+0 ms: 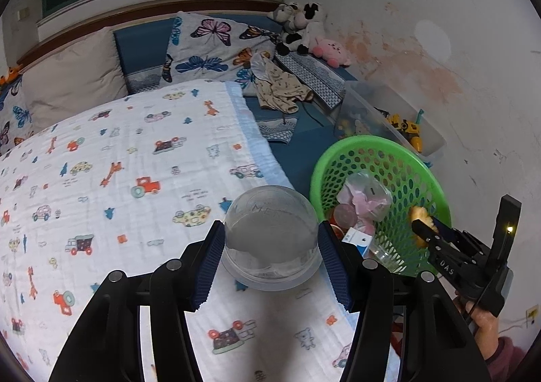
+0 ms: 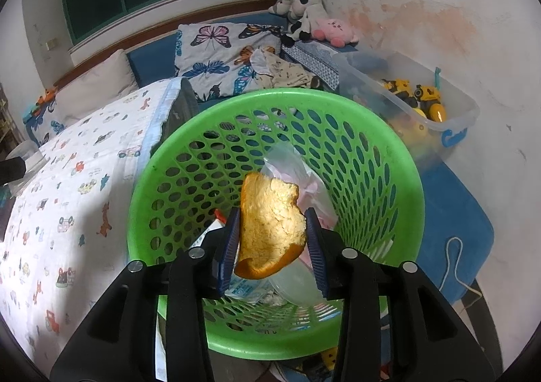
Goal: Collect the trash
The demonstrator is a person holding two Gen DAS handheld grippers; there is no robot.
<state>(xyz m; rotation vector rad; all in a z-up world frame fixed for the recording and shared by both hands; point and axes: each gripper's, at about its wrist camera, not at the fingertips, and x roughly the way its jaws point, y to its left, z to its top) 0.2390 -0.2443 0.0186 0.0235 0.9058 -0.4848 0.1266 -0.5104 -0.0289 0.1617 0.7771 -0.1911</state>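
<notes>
My left gripper (image 1: 270, 238) is shut on a clear plastic dome lid (image 1: 270, 236), which rests on the printed blanket (image 1: 101, 185) near the bed's edge. My right gripper (image 2: 272, 240) is shut on an orange peel (image 2: 270, 229) and holds it over the green mesh basket (image 2: 389, 158). The basket holds a clear bag with pink scraps (image 2: 304, 179), a clear cup (image 2: 297, 284) and a printed wrapper (image 2: 243, 290). In the left wrist view the basket (image 1: 436, 185) stands right of the lid, and the right gripper (image 1: 427, 226) with the peel (image 1: 419, 214) is over it.
A clear toy bin (image 2: 449, 101) with yellow toy trucks sits behind the basket by the stained wall. Butterfly pillows (image 1: 216, 43), crumpled clothes (image 1: 280, 87) and plush toys (image 1: 304, 26) lie at the bed's head. A white cord (image 2: 453, 263) lies on the blue mattress.
</notes>
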